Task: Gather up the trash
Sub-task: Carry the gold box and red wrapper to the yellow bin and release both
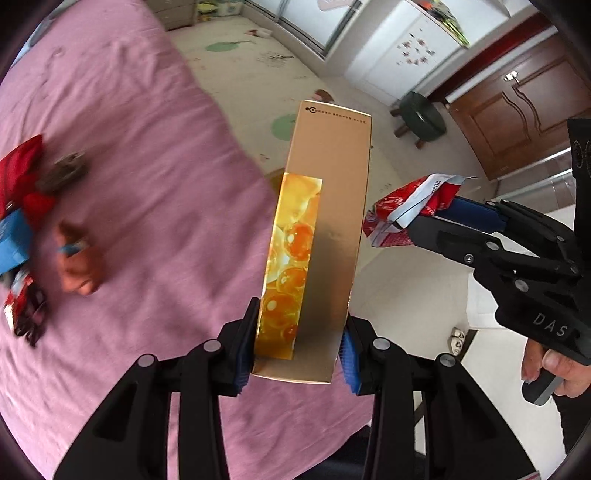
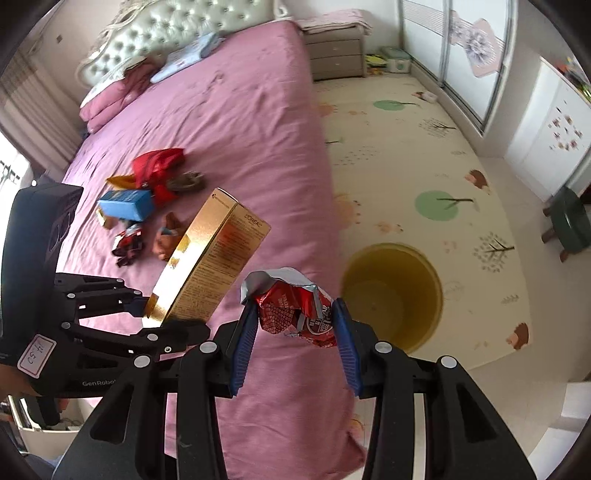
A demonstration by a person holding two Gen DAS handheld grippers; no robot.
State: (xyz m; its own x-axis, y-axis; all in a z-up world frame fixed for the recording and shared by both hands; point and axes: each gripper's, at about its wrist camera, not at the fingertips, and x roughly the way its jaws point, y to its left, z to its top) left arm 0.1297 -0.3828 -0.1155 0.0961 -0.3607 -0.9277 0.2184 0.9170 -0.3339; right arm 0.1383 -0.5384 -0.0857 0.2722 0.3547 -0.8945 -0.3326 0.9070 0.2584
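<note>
- Left gripper (image 1: 299, 350) is clamped on the bottom end of a long gold box (image 1: 325, 221), blue pads pressing both sides. The box sticks up and away from the camera, orange bubbly print on one face. The small print at its far end is too tiny to read in the left view.
- Right gripper (image 2: 295, 325) is pinched on a crumpled red wrapper (image 2: 295, 306) with a silver inside. It's squashed between the pads; the text on it is unreadable.
- In the left view the right gripper comes in from the right edge with the wrapper (image 1: 410, 210) at its tip. The hand (image 1: 554, 369) on its handle is partly cut off by the frame.
- In the right view the box (image 2: 210, 266) hangs over the bed (image 2: 258, 129), hiding part of the pile behind it.
- The yellow bin (image 2: 393, 295) sits on the floor mat (image 2: 424, 155) just beside the bed, near the wrapper. Looks empty, though its near side is cut by the gripper finger.
- More trash is still on the pink sheet: blue box (image 2: 125, 205), red bag (image 2: 159, 166), a dark red wrapper (image 2: 127, 243), a brownish lump I can't identify. It's all smeared with blur in the left view.
- Further off: green stool (image 2: 570, 225), nightstand (image 2: 334, 55), tufted headboard (image 2: 184, 33), sliding wardrobe doors. The room edges get swallowed by the fisheye rim.
</note>
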